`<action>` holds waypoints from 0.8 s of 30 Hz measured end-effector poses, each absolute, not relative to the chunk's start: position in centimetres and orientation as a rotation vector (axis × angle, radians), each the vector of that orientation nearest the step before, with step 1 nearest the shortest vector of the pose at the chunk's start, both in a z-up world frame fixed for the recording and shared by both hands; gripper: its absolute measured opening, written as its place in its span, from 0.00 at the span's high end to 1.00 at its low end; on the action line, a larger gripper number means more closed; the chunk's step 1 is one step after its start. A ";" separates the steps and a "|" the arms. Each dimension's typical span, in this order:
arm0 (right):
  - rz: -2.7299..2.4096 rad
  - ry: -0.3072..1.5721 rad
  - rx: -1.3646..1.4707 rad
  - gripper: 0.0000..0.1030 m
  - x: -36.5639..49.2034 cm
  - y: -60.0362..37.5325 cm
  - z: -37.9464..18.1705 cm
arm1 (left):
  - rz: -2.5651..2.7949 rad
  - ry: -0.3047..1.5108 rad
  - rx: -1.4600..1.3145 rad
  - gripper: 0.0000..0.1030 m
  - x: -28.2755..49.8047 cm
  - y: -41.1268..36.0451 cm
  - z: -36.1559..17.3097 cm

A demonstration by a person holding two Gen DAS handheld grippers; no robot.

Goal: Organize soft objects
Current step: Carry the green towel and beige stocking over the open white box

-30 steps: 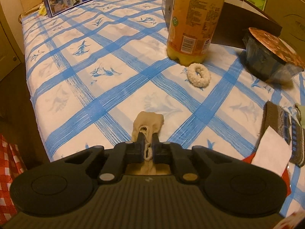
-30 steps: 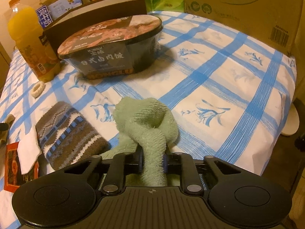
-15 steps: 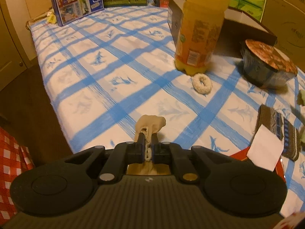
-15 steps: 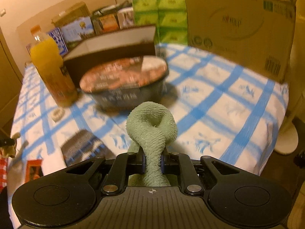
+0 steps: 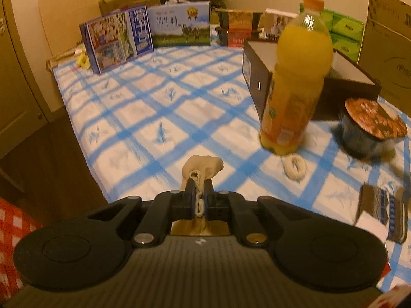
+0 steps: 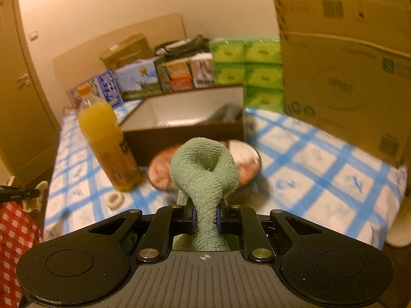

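Observation:
My left gripper (image 5: 198, 192) is shut on a small beige cloth pouch (image 5: 203, 165) with a white cord, held up above the blue-checked tablecloth (image 5: 143, 107). My right gripper (image 6: 205, 209) is shut on a green terry towel (image 6: 204, 169), whose loop hangs in the air in front of the fingers. A white fluffy hair tie (image 5: 295, 167) lies on the cloth near the orange juice bottle (image 5: 295, 82). A striped knit sock (image 5: 385, 205) lies at the right. An open dark box (image 6: 185, 120) stands behind the bottle, with something grey inside at its right end.
An instant noodle bowl (image 5: 370, 125) stands right of the bottle. Milk cartons (image 5: 149, 33), green tissue packs (image 6: 246, 69) and a large cardboard box (image 6: 346, 77) line the back and right. A red-checked cloth (image 5: 12, 231) shows at lower left, off the table edge.
Both grippers have risen with their loads: the towel and the pouch have left the tablecloth, and both views now look farther across the table to the wall.

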State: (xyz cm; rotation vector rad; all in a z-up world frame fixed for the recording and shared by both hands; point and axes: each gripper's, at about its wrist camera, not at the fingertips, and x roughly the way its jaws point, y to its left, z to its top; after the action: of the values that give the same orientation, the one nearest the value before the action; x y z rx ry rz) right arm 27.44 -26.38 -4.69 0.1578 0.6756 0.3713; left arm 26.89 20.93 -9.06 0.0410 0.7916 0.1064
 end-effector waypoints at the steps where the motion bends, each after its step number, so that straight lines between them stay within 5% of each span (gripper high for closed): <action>1: 0.382 0.667 0.156 0.87 27.8 -26.2 -4.4 | 0.104 0.782 0.046 0.95 27.4 21.1 -8.7; 24: 0.505 0.443 0.160 0.87 46.0 -17.6 0.8 | -0.025 0.629 0.123 0.95 47.1 20.4 -3.0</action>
State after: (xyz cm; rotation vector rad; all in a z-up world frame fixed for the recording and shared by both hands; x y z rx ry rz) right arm 45.96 -17.56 0.81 0.1596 0.4431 0.5047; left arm 47.11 20.40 -3.01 0.1229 0.6287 -0.0251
